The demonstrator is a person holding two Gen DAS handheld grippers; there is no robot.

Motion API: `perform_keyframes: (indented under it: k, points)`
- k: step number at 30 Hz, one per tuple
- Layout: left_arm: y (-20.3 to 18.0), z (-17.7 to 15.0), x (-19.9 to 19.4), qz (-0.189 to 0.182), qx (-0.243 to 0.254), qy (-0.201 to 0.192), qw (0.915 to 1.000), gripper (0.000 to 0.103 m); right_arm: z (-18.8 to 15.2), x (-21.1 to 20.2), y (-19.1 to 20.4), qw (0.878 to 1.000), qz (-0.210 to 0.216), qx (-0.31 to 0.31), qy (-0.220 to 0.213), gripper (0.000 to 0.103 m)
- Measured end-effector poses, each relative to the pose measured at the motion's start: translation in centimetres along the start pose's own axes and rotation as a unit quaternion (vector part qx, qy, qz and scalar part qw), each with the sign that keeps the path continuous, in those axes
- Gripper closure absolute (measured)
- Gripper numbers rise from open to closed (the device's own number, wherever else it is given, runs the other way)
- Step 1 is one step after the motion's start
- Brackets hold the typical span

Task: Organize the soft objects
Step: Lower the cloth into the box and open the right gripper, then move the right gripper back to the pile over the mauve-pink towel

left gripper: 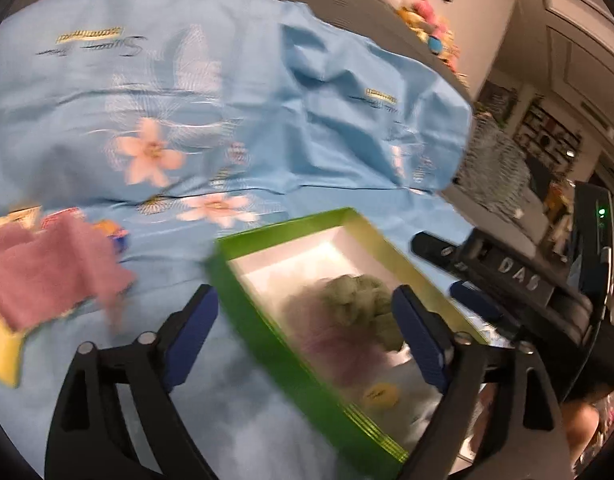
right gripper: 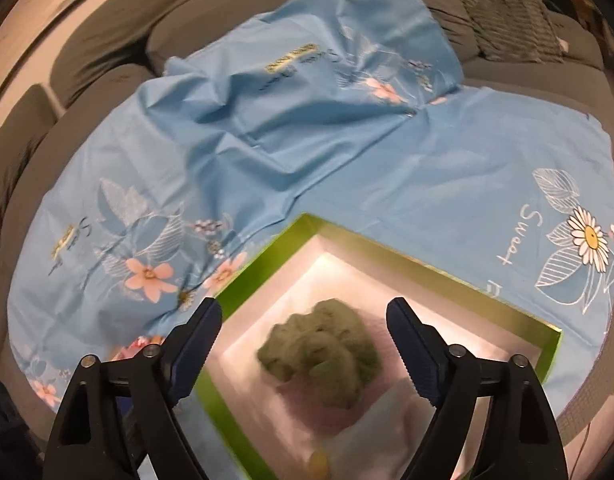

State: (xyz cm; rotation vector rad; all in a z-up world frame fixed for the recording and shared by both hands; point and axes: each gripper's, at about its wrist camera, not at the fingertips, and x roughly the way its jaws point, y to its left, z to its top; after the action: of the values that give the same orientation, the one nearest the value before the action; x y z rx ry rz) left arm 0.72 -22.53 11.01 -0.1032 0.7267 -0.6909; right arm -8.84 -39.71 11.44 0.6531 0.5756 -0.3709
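Observation:
A green box (left gripper: 263,300) with a white inside lies on a blue flowered sheet (left gripper: 227,120). In it lie a crumpled green cloth (left gripper: 357,296), a pink cloth (left gripper: 327,344) and a white cloth with a yellow spot (left gripper: 381,396). My left gripper (left gripper: 307,340) is open and empty over the box's left wall. A pink cloth (left gripper: 43,276) lies on other cloths at the far left. In the right wrist view the box (right gripper: 447,276) holds the green cloth (right gripper: 323,352). My right gripper (right gripper: 307,344) is open and empty above it.
The sheet (right gripper: 347,168) covers a grey sofa (right gripper: 87,48). Plush toys (left gripper: 423,16) sit on the sofa back. The right gripper's black body (left gripper: 519,280) is at the right of the left wrist view. A patterned cushion (right gripper: 507,12) lies at the back right.

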Motion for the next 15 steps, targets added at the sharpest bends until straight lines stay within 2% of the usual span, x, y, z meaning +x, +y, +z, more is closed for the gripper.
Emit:
perform_keyframes:
  k: [3,8,12,15]
  points:
    - [1.9,-0.6,-2.5,0.038,-0.004,-0.007,0.9993,0.013,-0.5,-0.2,1.5,1.0,0.006,-0.013,-0.002,0.017]
    - [6.3,-2.4,-7.7,0.106,-0.015,-0.041,0.9935,0.013,-1.8,-0.5,3.9,0.999,0.042,-0.018,0.003,0.017]
    - [11.3,-4.1,-11.6,0.155,-0.063,-0.042,0.985,0.013,-2.9,-0.2,5.8,0.998,0.043,-0.044,0.008,0.017]
    - [14.6,-5.6,-14.2,0.195,-0.092,-0.043,0.9755,0.013,-4.1,0.1,7.4,0.997,0.039,-0.067,0.015,0.017]
